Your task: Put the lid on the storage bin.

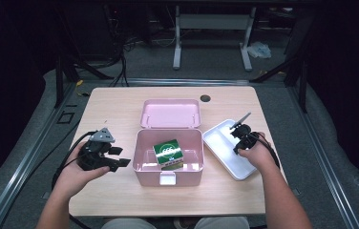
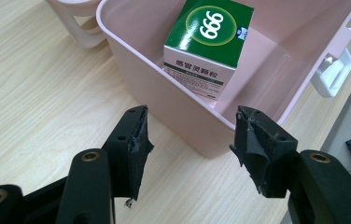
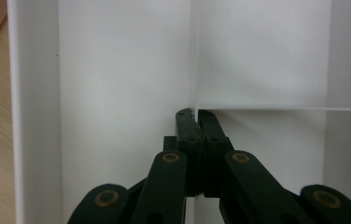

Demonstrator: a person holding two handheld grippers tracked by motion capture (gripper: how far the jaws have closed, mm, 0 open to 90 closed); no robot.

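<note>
Our left claw (image 1: 120, 156) hangs just left of the pink box (image 1: 142, 162) in the high view, jaws apart and holding nothing, while our right claw (image 1: 239, 128) sits over the white tray (image 1: 218, 143) at the table's (image 1: 115, 109) right side, jaws pressed together. Between them the box stands open, its lid (image 1: 170, 113) thrown back behind it, and the green carton (image 1: 168, 153) rests inside, towards the front wall. From the left claw's (image 2: 190, 135) own camera we see both black jaws spread on either side of the box wall (image 2: 173, 100), near it but not touching, with nothing between them; the carton (image 2: 208, 44) stands upright inside, just beyond that wall, and the white latch (image 2: 334, 67) juts from the box's front. From the right claw's (image 3: 196, 114) camera the two jaws meet tightly, their tips set at the thin divider (image 3: 194, 51) where the tray's (image 3: 117, 70) compartments join; whether they pinch that divider or merely touch it we cannot tell. As for what may go wrong, we judge three risks. If the right claw does grip the divider and lifts, the light tray could tilt or slide off the table's edge, since it lies close to it. If the left claw drives forward as it stands, a jaw could strike the box wall and shove the box, toppling the carton. And a grab at the carton from this low angle might catch the rim instead.
</note>
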